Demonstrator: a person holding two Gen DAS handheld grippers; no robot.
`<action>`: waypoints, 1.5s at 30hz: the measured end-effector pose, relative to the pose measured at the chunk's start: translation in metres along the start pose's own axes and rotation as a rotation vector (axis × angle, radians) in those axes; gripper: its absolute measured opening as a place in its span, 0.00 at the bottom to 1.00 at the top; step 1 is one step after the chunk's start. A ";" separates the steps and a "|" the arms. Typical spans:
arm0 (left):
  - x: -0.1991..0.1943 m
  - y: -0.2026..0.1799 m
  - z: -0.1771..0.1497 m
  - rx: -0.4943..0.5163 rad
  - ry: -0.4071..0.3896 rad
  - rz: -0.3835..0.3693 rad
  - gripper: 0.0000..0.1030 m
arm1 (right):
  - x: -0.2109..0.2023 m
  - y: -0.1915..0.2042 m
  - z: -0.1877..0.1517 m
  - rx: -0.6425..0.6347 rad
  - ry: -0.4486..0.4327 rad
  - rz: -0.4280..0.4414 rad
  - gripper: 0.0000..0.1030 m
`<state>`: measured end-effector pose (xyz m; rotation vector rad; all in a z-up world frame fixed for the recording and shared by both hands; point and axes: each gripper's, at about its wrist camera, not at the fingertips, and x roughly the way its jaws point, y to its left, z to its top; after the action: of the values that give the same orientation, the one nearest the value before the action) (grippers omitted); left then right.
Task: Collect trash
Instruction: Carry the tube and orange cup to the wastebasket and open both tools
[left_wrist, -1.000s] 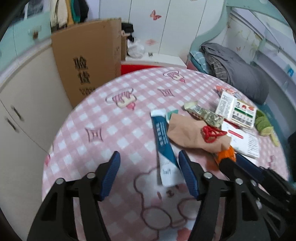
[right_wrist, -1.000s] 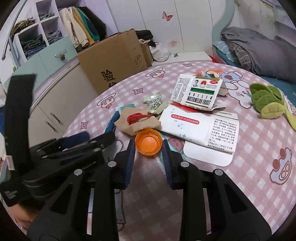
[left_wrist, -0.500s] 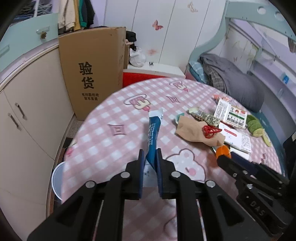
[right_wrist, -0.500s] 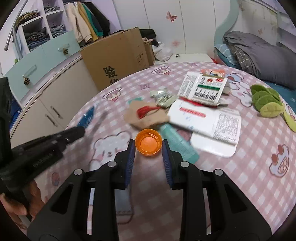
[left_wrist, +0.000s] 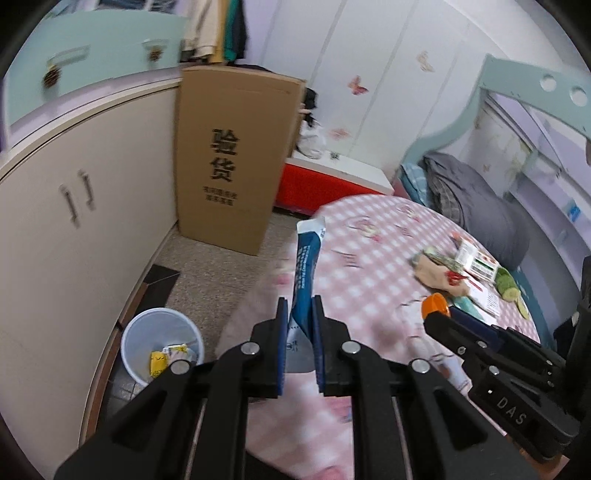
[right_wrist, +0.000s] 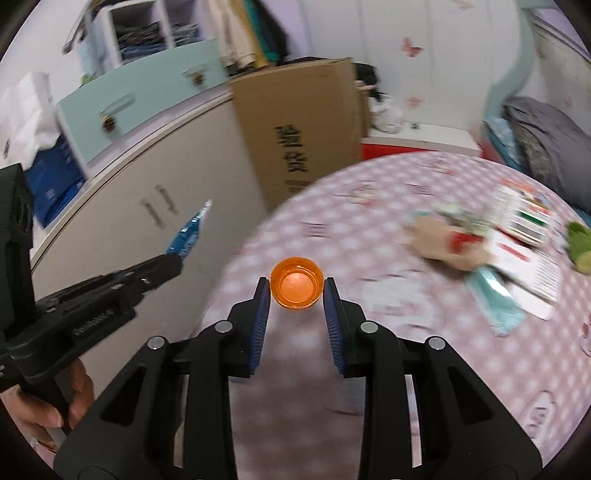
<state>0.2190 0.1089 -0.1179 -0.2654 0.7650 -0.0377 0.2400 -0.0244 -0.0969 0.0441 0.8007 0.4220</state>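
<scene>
Tools clamp: left tool (left_wrist: 300, 312) on blue wrapper (left_wrist: 306, 273), right tool (right_wrist: 295, 295) on orange cap (right_wrist: 296, 287).

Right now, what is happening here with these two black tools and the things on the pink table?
A person is clearing trash from the round pink table with a gripper in each hand. The left gripper is shut on a blue and white tube, lifted near the table's edge. The right gripper is shut on an orange cap. A white bin with some trash inside stands on the floor below. Boxes and wrappers are left on the table.
</scene>
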 end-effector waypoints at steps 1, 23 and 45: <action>-0.001 0.010 0.000 -0.015 -0.002 0.009 0.11 | 0.007 0.014 0.002 -0.017 0.006 0.017 0.28; 0.021 0.244 -0.016 -0.339 0.039 0.296 0.11 | 0.182 0.179 0.006 -0.134 0.102 0.195 0.53; 0.051 0.240 -0.016 -0.301 0.084 0.280 0.12 | 0.182 0.158 -0.007 -0.125 0.111 0.121 0.62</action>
<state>0.2293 0.3304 -0.2238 -0.4424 0.8856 0.3352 0.2920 0.1889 -0.1963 -0.0481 0.8821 0.5926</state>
